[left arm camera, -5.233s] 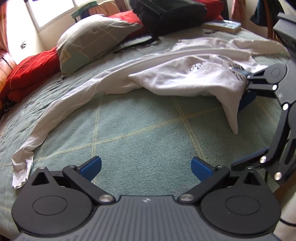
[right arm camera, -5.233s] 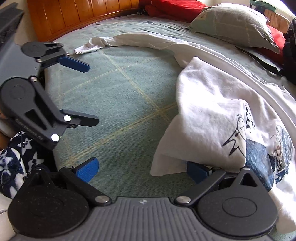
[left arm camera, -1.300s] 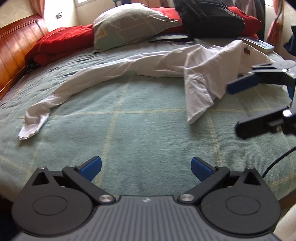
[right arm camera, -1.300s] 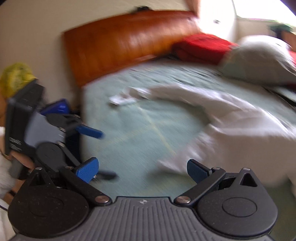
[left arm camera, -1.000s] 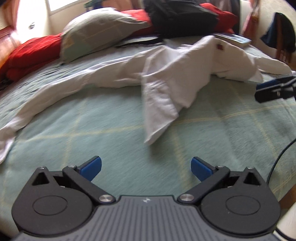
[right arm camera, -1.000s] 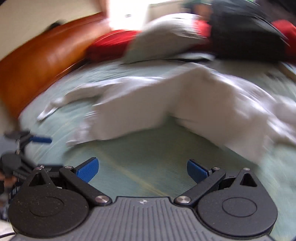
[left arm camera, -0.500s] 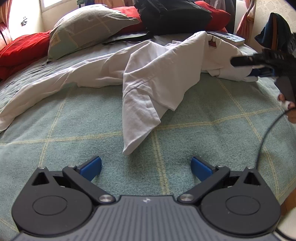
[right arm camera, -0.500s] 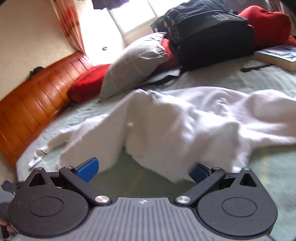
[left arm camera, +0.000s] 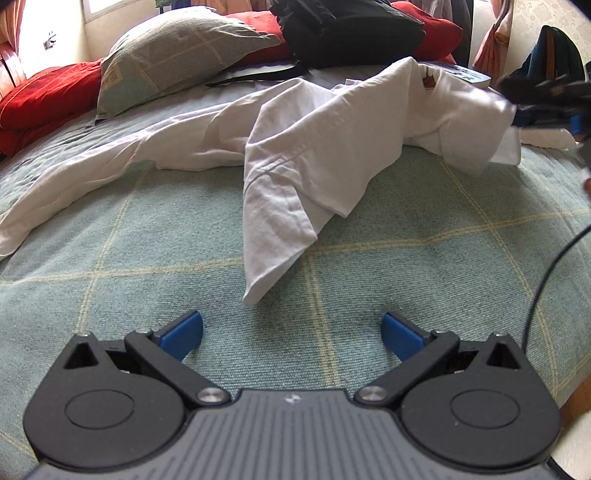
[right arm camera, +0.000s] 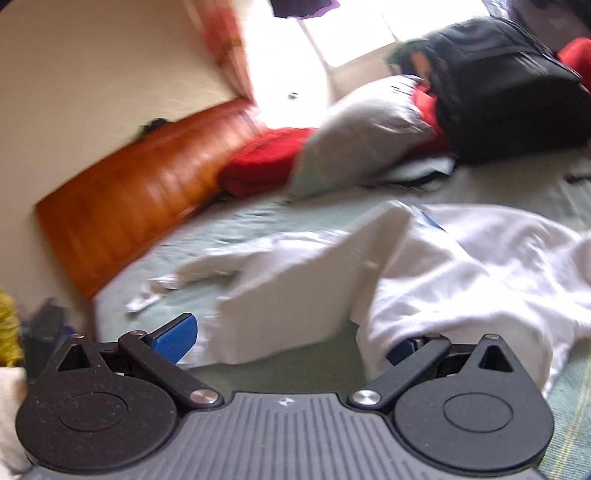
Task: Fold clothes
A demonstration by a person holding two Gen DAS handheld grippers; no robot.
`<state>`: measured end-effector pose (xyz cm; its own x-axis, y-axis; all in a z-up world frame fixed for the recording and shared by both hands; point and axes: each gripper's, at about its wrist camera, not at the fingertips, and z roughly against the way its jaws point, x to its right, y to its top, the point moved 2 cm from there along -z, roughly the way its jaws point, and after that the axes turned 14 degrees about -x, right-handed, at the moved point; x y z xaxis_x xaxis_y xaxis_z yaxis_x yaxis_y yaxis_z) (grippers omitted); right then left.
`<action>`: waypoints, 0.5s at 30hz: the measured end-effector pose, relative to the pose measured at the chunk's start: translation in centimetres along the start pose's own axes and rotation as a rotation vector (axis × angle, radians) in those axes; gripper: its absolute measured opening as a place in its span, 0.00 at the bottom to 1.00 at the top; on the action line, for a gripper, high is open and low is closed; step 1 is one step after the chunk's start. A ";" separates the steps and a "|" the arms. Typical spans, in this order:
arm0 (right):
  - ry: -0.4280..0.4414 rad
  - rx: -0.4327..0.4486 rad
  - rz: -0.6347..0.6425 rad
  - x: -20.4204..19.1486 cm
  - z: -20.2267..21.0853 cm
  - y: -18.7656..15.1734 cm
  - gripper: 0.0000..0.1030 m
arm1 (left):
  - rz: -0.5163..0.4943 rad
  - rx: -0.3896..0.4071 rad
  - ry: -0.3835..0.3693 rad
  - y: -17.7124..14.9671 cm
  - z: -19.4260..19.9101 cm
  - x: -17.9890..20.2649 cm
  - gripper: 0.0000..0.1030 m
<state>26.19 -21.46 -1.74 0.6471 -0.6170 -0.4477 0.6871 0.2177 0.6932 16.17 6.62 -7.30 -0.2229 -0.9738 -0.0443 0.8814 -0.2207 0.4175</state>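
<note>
Blue pads of the left gripper [left arm camera: 291, 334] stand wide apart with nothing between them, low over the green checked bedspread [left arm camera: 424, 258]. Just ahead, the pointed tip of a white shirt [left arm camera: 295, 173] lies on the spread, a folded flap rising toward the rumpled body of the garment, with one long sleeve [left arm camera: 74, 192] trailing off to the left. At the right edge of that view the right gripper [left arm camera: 543, 107] meets a bunched edge of the cloth; from its own blurred camera the pads look spread, one buried under fabric, so I cannot tell whether it has a hold. Cloth like this should be light, limp and quick to crease, with no stiffness to carry a fold, so it seems best pinched at a hem, corner or seam and lifted taut. Beyond lie a grey pillow [left arm camera: 177, 48], red cushions [left arm camera: 44, 96] and a black backpack [left arm camera: 351, 29].
</note>
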 end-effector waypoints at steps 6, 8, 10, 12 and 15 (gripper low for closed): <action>-0.005 -0.007 0.078 -2.8 2.3 -0.6 1.00 | 0.004 0.004 0.004 -0.1 0.1 0.1 1.00; -0.064 -0.047 0.057 -2.3 1.8 -1.3 1.00 | 0.006 0.006 0.006 -0.2 0.1 0.1 1.00; -0.060 -0.086 -0.031 -0.6 0.8 -2.4 1.00 | 0.007 0.008 0.006 -0.2 0.1 0.1 1.00; -0.047 -0.113 -0.125 1.4 -0.5 -3.7 0.98 | 0.008 0.009 0.005 -0.3 0.1 0.0 1.00; -0.043 -0.087 -0.196 3.1 -1.3 -5.1 0.93 | 0.009 0.014 0.002 -0.5 0.1 0.0 1.00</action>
<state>25.11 -23.48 -7.34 0.4852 -0.6854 -0.5429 0.8252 0.1537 0.5435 15.68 6.78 -7.45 -0.2143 -0.9759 -0.0421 0.8773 -0.2112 0.4309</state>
